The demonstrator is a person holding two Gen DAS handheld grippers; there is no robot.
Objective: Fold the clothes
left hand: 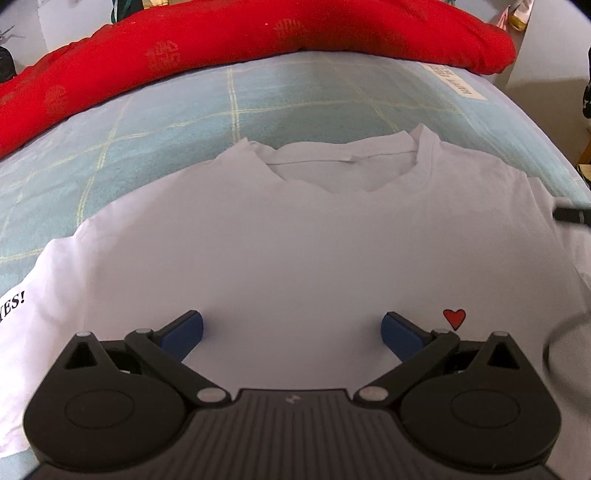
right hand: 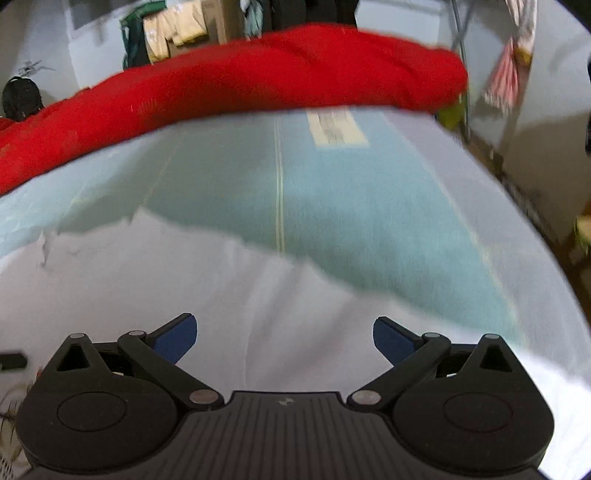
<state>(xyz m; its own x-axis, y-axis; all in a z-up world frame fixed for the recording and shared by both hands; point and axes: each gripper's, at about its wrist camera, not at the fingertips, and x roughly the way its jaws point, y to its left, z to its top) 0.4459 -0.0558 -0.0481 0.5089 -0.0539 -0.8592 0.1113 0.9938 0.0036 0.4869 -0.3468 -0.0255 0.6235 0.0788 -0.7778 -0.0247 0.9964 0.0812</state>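
Both claws hang released over the white cotton T-shirt [left hand: 295, 240], spread collar-up near the bed's front edge.

The left gripper [left hand: 293, 332] and right gripper [right hand: 284, 338] grasp nothing; I'd pinch one shoulder and the hem below it, then fold inward without dragging. The pale-blue checked bedsheet [left hand: 166, 122] lies flat, a red quilted duvet [left hand: 258, 33] along its far edge, clothes hanging behind.

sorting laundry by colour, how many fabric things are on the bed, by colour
white: 1, the t-shirt lying flat, collar away from the left gripper
red: 1, the quilt bunched along the far edge
light blue: 1, the checked bed sheet under both
total: 3
The right gripper is open over the shirt too; neither holds any cloth.
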